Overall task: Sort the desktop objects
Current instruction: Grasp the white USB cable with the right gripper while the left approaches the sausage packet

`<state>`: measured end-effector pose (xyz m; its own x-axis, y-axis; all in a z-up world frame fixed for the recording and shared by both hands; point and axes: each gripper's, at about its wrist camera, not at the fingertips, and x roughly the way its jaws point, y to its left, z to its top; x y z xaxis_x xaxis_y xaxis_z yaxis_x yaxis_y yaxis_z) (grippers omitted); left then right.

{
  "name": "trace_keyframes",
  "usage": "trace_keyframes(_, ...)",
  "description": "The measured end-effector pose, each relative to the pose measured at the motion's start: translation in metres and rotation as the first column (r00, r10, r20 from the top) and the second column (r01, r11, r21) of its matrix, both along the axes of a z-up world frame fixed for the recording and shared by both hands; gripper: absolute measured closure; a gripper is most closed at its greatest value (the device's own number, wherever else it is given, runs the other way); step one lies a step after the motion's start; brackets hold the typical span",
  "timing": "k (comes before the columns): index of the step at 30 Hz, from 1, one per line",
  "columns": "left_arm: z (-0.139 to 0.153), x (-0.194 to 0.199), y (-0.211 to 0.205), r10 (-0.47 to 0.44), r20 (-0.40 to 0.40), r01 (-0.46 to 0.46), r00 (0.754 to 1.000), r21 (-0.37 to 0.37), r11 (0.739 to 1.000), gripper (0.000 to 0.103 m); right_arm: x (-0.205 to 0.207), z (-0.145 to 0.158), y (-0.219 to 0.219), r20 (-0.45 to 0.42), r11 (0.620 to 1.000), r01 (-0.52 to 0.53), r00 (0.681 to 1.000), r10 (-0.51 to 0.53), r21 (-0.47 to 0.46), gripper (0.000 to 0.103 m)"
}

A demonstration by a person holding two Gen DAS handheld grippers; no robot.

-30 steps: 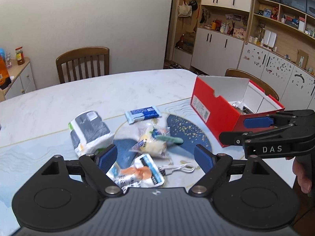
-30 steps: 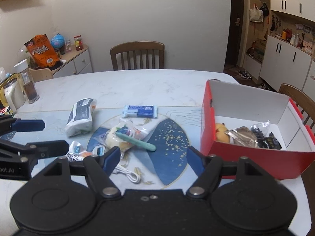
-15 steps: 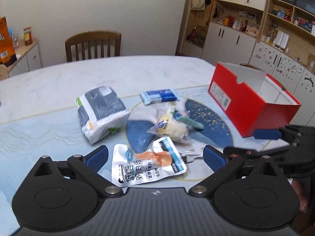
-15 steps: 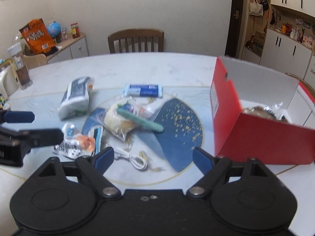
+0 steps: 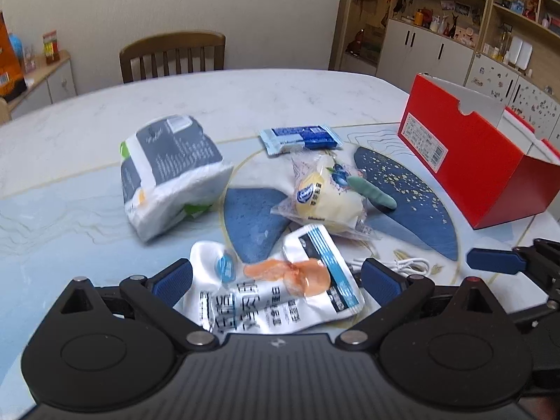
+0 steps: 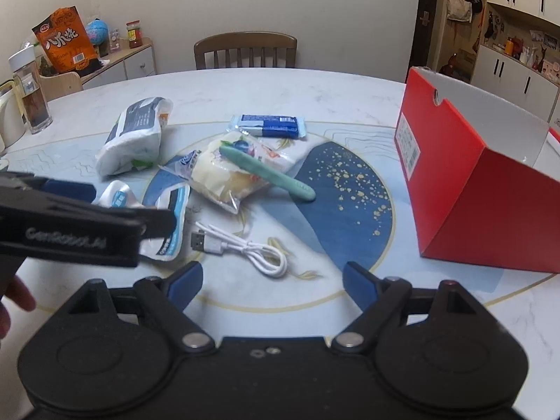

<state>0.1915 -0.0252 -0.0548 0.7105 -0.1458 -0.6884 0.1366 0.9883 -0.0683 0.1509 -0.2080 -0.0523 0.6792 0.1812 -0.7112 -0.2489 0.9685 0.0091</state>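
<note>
My left gripper [image 5: 276,280] is open, its fingers either side of a white and blue snack pouch [image 5: 276,294] lying flat on the table. My right gripper [image 6: 273,280] is open and empty, just in front of a white USB cable [image 6: 245,245]. Beyond lie a clear bread packet [image 6: 227,175] with a green pen-like tool [image 6: 269,175] across it, a blue wafer bar [image 6: 267,124] and a grey-white tissue pack [image 5: 168,171]. An open red shoebox [image 6: 465,175] stands at the right. The left gripper shows at the left of the right wrist view [image 6: 87,224].
A wooden chair [image 6: 245,49] stands behind the round marble table [image 6: 245,87]. A jar and kettle [image 6: 31,101] sit at the table's left edge. A sideboard with snacks [image 6: 66,45] is at the far left, and cupboards [image 5: 437,45] at the right.
Both grippers have come lower and closer to the table. The left one now straddles the snack pouch; the right one has closed in on the cable. The box's inside is out of sight.
</note>
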Motion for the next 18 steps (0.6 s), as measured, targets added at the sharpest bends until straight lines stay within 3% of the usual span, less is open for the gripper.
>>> trace_keyframes(11, -0.010, 0.013, -0.014, -0.035, -0.009, 0.035, 0.999, 0.057, 0.998, 0.000, 0.006, -0.006, -0.006, -0.020, 1.000, -0.003, 1.000, 0.003, 0.012, 0.016)
trace_keyframes(18, -0.015, 0.014, 0.002, -0.004, -0.002, 0.004, 1.000, 0.101, 0.995, 0.000, 0.011, -0.008, -0.001, -0.013, 1.000, -0.017, 1.000, 0.017, 0.018, 0.016)
